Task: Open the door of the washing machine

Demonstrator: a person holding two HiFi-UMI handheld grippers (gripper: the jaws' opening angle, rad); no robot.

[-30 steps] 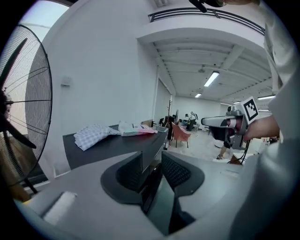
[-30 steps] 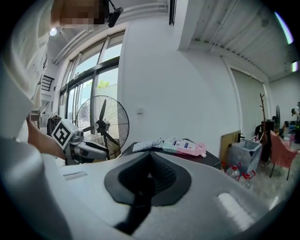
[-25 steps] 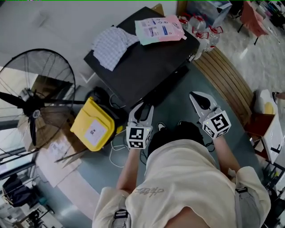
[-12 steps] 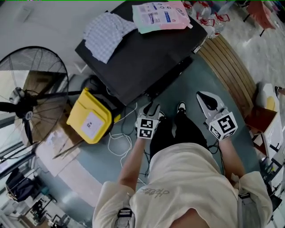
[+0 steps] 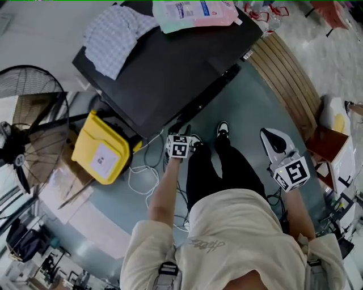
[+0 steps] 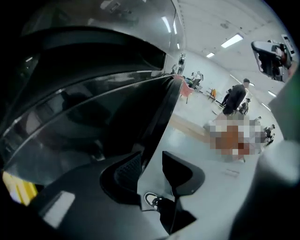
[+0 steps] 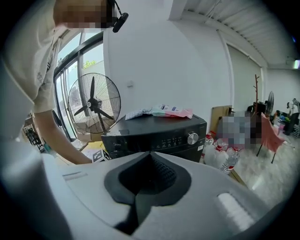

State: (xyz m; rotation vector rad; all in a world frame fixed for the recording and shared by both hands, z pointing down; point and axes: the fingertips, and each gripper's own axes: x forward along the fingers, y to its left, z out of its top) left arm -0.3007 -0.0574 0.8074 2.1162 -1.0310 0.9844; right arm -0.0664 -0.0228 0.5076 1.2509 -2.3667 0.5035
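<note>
The black washing machine [image 5: 170, 68] stands ahead of me; the right gripper view shows its control panel and knob [image 7: 192, 138]. My left gripper [image 5: 184, 133] is low at the machine's front, close against the round glass door [image 6: 93, 89]. Its jaws [image 6: 152, 171] are opening, and the door's dark rim [image 6: 161, 112] runs down into the gap between the pads without being pressed. My right gripper [image 5: 271, 136] hangs apart to the right over the floor, its pads [image 7: 150, 176] closed together on nothing.
A checked cloth [image 5: 113, 39] and a pastel pouch [image 5: 195, 11] lie on the machine's top. A yellow box [image 5: 102, 153], a standing fan [image 5: 28, 130] and loose cables [image 5: 142, 175] are at the left. A curved wooden bench [image 5: 289, 85] and water bottles [image 7: 225, 159] are at the right.
My left gripper has sunk from beside the machine's top edge to low at its front. The right gripper has dropped a little and drifted right.
</note>
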